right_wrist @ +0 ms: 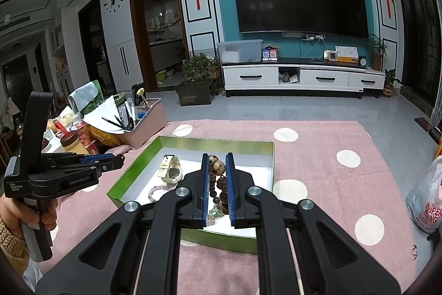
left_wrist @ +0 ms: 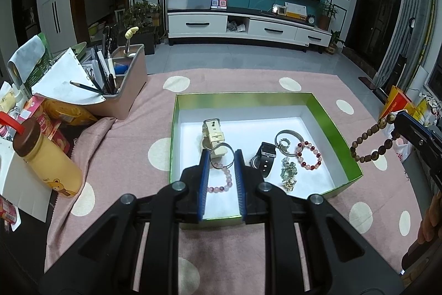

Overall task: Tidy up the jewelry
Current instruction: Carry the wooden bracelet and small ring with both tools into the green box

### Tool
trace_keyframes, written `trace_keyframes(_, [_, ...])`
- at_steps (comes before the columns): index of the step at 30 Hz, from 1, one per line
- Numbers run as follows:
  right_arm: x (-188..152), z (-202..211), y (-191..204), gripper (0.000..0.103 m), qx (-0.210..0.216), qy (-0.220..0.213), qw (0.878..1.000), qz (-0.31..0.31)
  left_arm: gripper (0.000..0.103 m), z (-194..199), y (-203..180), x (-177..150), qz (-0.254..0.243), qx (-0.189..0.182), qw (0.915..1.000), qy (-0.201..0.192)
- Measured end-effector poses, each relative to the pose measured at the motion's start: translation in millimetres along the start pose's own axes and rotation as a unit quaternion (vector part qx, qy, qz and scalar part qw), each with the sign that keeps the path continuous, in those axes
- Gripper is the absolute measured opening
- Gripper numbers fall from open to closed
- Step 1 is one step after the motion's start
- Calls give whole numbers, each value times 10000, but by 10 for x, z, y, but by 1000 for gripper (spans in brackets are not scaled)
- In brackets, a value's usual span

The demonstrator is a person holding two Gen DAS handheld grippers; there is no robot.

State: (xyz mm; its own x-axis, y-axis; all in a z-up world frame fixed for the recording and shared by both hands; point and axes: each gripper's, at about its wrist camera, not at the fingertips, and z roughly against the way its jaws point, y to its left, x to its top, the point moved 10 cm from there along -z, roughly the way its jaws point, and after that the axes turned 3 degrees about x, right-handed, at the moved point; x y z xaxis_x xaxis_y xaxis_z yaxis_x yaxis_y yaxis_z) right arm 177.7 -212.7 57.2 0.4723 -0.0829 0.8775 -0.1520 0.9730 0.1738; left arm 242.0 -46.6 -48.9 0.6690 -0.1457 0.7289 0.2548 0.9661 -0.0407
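A green box (left_wrist: 326, 112) with a white floor sits on the pink dotted cloth and holds a cream watch (left_wrist: 212, 133), a black watch (left_wrist: 265, 156), a silver bangle (left_wrist: 287, 138), a red bead bracelet (left_wrist: 308, 155), a pink bead bracelet (left_wrist: 221, 179) and a green charm piece (left_wrist: 288, 174). My left gripper (left_wrist: 222, 156) is open and empty above the box's near left part. My right gripper (right_wrist: 216, 159) is shut on a brown wooden bead bracelet (right_wrist: 216, 184), which hangs in the air over the box's right edge (left_wrist: 370, 143). The box also shows in the right wrist view (right_wrist: 129, 176).
A pink organizer (left_wrist: 124, 79) with pens and pencils stands at the left. A yellow bear bottle (left_wrist: 47, 156) with a brown lid, snack packs and papers crowd the table's left edge. A plastic bag (right_wrist: 426, 201) lies at the right. The left gripper shows in the right view (right_wrist: 116, 161).
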Motion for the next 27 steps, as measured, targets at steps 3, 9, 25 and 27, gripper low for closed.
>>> trace_keyframes(3, [-22, -22, 6, 11, -4, 18, 10000, -2, 18, -37, 4, -2, -6, 4, 10000, 25])
trace_keyframes(9, [-47, -98, -15, 11, -15, 77, 10000, -4, 18, -99, 7, -12, -7, 5, 10000, 64])
trace_keyframes(25, [-45, -317, -88, 11, -31, 247, 9997, -37, 18, -288, 22, 25, 73, -17, 9998, 189])
trace_keyframes(27, [-44, -369, -116, 11, -30, 298, 9995, -78, 18, -319, 18, 50, 83, -38, 9998, 199])
